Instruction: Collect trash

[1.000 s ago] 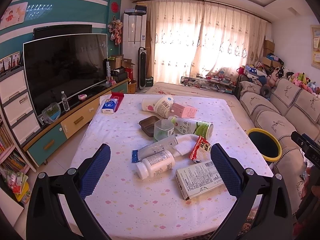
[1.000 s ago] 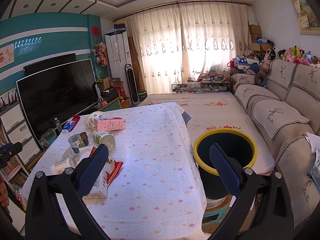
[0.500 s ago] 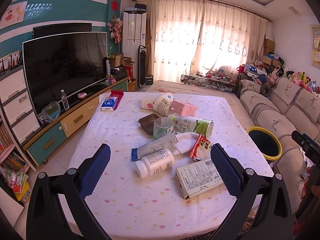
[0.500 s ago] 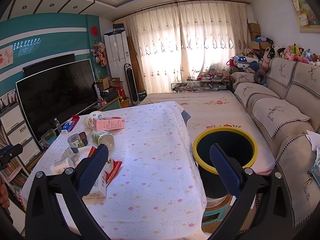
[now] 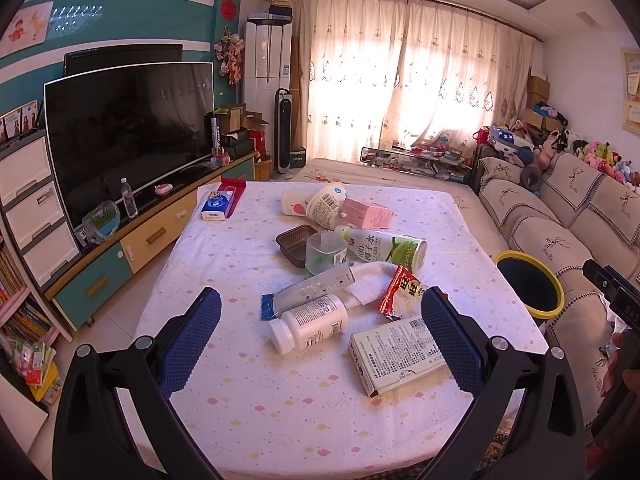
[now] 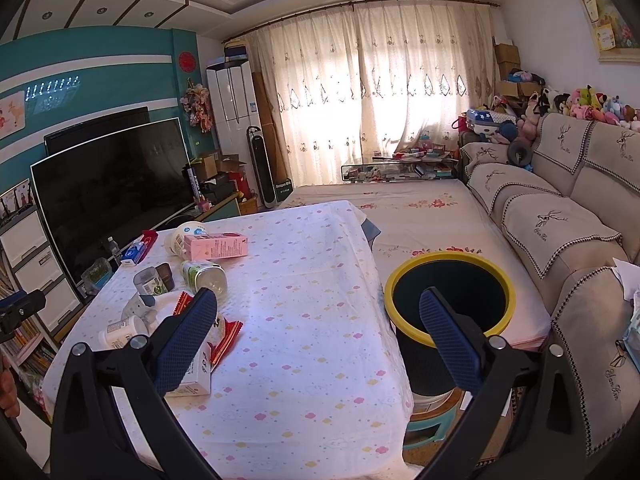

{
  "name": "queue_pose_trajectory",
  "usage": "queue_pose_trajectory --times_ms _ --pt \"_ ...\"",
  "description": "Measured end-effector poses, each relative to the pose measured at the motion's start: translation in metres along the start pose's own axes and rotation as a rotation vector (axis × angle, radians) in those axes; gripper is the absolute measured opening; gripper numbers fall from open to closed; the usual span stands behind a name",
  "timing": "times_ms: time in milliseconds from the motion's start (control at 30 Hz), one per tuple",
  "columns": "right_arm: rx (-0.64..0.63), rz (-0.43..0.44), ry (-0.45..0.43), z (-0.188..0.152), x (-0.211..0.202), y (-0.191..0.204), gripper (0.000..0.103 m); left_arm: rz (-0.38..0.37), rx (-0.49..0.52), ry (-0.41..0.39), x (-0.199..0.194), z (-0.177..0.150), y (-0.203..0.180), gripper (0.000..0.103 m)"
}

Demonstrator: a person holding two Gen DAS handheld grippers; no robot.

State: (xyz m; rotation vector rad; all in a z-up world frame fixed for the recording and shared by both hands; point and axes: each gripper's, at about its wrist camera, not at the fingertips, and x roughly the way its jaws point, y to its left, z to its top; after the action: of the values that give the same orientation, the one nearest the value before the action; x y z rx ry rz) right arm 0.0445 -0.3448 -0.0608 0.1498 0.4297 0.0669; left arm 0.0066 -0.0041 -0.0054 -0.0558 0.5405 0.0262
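- We are in a living room with a teal wall, a big television, a sofa and curtained windows; before us stands a desk under a white cloth with pastel spots.
- Our left claw hangs over the near edge of the desk, blue pads wide apart, gripping nothing.
- Our right claw is likewise spread and empty, poised between the desk and the bin.
- Nearest among the trash lies a white carton, flat, next to the left claw's right pad.
- Just beside it, a white pill bottle lies on its side, cap toward us.
- Behind these: a silvery tube, a white cloth wad and a red snack wrapper, all bunched together.
- Farther in, a clear cup stands upright, touching a brown tray, with a green-labelled bottle lying beside it.
- Beyond, a pink box leans against a tipped white tub.
- At the far left corner sits a blue tissue pack.
- The black bin with its yellow rim stands on the floor, off the desk's right side, near the sofa.
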Motion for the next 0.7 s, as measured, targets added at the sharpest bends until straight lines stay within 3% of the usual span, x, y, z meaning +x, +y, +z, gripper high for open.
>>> queue_pose_trajectory --times_ms 700 --pt "0.002 -0.001 0.001 -0.0004 0.0014 -0.0017 0.097 0.000 -0.001 0.004 0.0024 -0.0026 -0.0015 0.099"
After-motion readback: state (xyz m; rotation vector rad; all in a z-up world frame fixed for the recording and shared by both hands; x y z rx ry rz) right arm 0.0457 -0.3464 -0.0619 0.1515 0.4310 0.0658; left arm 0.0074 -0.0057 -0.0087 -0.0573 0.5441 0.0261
